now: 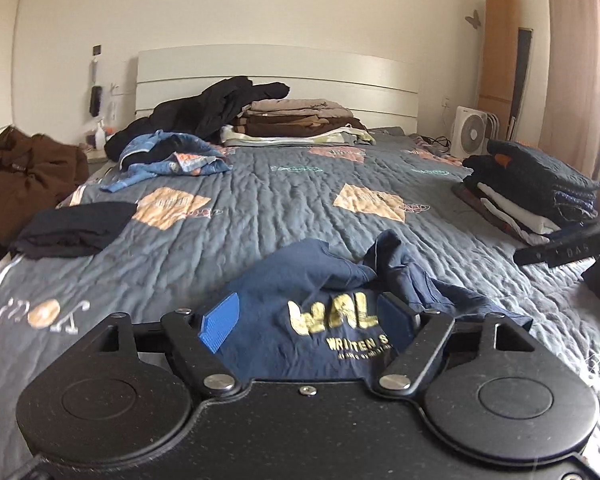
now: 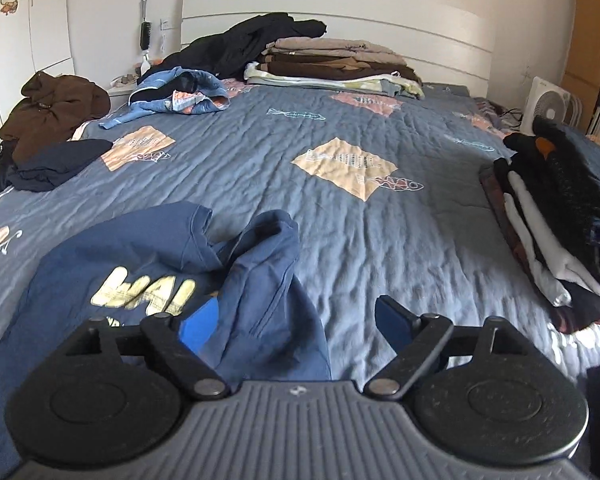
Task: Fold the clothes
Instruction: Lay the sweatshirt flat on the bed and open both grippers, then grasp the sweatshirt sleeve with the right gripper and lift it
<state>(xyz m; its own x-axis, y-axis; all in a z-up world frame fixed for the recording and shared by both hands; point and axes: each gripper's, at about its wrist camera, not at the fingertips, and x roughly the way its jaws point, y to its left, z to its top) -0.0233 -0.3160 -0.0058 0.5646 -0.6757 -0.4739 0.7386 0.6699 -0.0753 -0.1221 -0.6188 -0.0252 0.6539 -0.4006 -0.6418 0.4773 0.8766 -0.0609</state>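
A navy T-shirt [image 1: 332, 280] with gold lettering lies crumpled on the near part of the bed's grey-blue quilt [image 1: 284, 200]. My left gripper [image 1: 308, 316] is open just over it; the printed chest shows between its blue pads [image 1: 220, 320], which stand apart from the cloth's sides. In the right wrist view the same T-shirt [image 2: 148, 248] spreads to the left. My right gripper [image 2: 296, 322] is open above the shirt's right fold; cloth covers part of the left pad, and the right pad [image 2: 392, 320] hangs over bare quilt [image 2: 380, 240].
A folded stack [image 1: 540, 196] sits at the bed's right edge, another [image 1: 300, 120] by the headboard beside a black pile [image 1: 204, 108]. A light-blue garment [image 1: 172, 156] and a dark folded one [image 1: 76, 230] lie left. A brown garment [image 2: 52, 108] and a fan [image 2: 552, 108] flank the bed.
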